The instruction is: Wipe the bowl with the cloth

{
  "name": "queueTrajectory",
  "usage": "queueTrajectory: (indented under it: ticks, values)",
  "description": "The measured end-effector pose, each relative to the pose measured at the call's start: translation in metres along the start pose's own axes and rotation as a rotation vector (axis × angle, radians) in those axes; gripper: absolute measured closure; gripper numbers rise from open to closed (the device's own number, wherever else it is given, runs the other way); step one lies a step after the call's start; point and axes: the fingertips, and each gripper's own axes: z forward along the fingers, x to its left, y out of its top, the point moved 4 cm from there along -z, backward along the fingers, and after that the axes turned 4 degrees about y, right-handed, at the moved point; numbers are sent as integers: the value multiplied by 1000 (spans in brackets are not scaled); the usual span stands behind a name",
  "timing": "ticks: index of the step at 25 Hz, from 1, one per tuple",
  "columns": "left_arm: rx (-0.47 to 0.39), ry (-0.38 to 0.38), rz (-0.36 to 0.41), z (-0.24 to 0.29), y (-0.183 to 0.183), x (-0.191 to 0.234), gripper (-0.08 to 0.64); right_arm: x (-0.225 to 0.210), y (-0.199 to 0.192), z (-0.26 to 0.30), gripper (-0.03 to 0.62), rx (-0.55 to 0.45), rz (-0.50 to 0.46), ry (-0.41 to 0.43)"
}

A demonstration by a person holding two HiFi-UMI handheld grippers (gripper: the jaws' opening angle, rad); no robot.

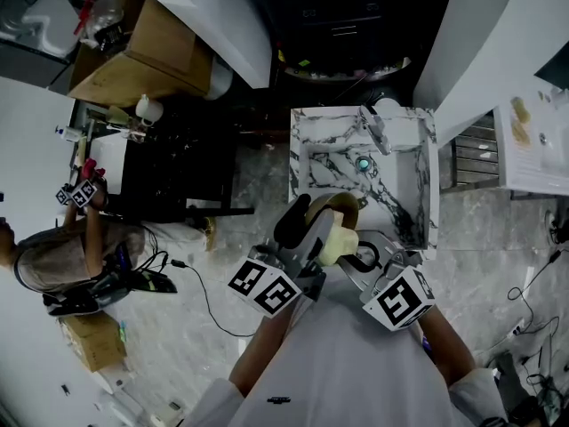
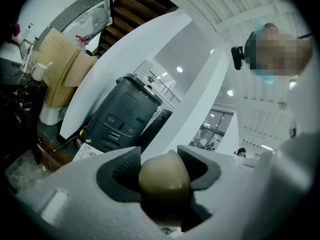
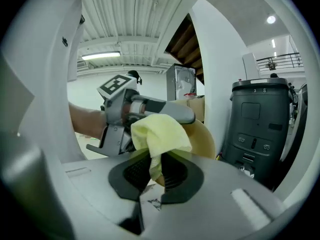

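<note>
A tan bowl (image 1: 331, 208) is held up in the air on its side, in front of the marble sink (image 1: 418, 185). My left gripper (image 1: 298, 229) is shut on its rim, which fills the gap between the jaws as a tan edge (image 2: 164, 181) in the left gripper view. My right gripper (image 1: 351, 258) is shut on a pale yellow cloth (image 1: 338, 243), and the cloth (image 3: 159, 134) lies against the bowl (image 3: 202, 136). The left gripper (image 3: 150, 111) shows behind the cloth in the right gripper view.
The marble sink has a tap (image 1: 375, 132) and a drain (image 1: 363, 163). A dark machine (image 3: 257, 119) stands to the right. Another person (image 1: 62, 256) with marker cubes stands at the left by a black table (image 1: 178, 167). Cables (image 1: 196, 283) run across the floor.
</note>
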Motion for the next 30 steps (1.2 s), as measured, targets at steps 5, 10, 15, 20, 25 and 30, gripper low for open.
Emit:
queueTrajectory:
  ticks: [5, 10, 15, 20, 25, 30]
  values:
    - [-16, 13, -14, -1, 4, 7, 328, 8, 5, -11, 563, -59, 3, 35]
    - [-70, 47, -68, -5, 16, 20, 328, 2, 4, -30, 563, -83, 27, 14]
    - [-148, 86, -91, -12, 34, 29, 328, -4, 0, -42, 563, -153, 97, -51]
    - [-193, 92, -76, -15, 45, 27, 328, 3, -12, -39, 563, -76, 76, -34]
    - [-215, 81, -71, -15, 51, 20, 329, 1, -31, -28, 563, -17, 121, -92]
    - [-217, 61, -77, -14, 51, 14, 329, 2, -51, -11, 563, 60, 137, -80]
